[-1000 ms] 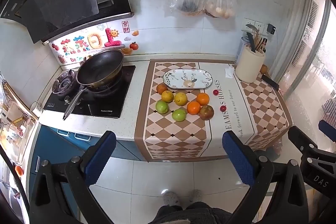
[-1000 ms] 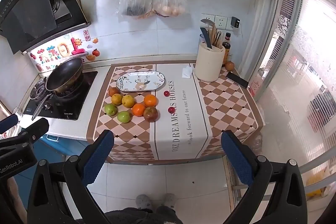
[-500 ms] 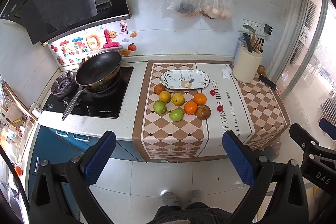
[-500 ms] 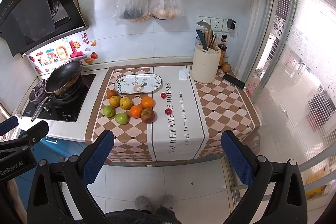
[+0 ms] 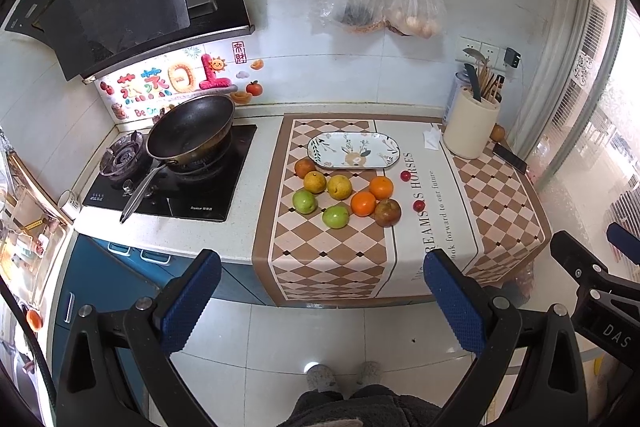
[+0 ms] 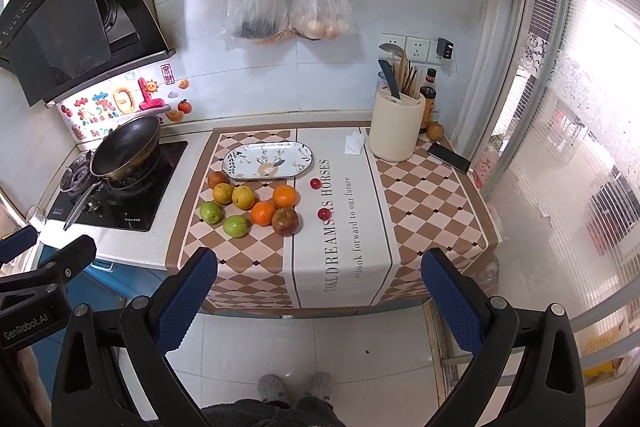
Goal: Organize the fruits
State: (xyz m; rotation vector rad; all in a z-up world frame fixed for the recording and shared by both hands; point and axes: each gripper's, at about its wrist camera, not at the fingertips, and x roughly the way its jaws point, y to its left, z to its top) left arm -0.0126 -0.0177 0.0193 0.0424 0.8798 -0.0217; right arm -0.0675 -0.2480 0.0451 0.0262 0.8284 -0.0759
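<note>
Several fruits lie in a cluster on the checked table runner (image 5: 320, 251): two oranges (image 5: 363, 203), two green apples (image 5: 335, 216), two yellow pears (image 5: 339, 187), a red-brown apple (image 5: 387, 212) and a dark one (image 5: 305, 167). Two small red fruits (image 5: 418, 205) lie to their right. An empty oval patterned plate (image 5: 353, 150) sits just behind the cluster; it also shows in the right wrist view (image 6: 267, 160). My left gripper (image 5: 320, 299) and right gripper (image 6: 316, 297) are both open and empty, held well back from the counter above the floor.
A stove with a black pan (image 5: 190, 129) stands on the left. A cream utensil holder (image 5: 472, 129), a phone (image 6: 449, 157) and a folded tissue (image 6: 354, 143) are at the right back. Two plastic bags (image 6: 288, 7) hang on the wall. The counter's front edge faces me.
Both grippers have drifted slightly; the counter and fruit sit a little lower and farther left in the views. Nothing was touched and both stay open.
</note>
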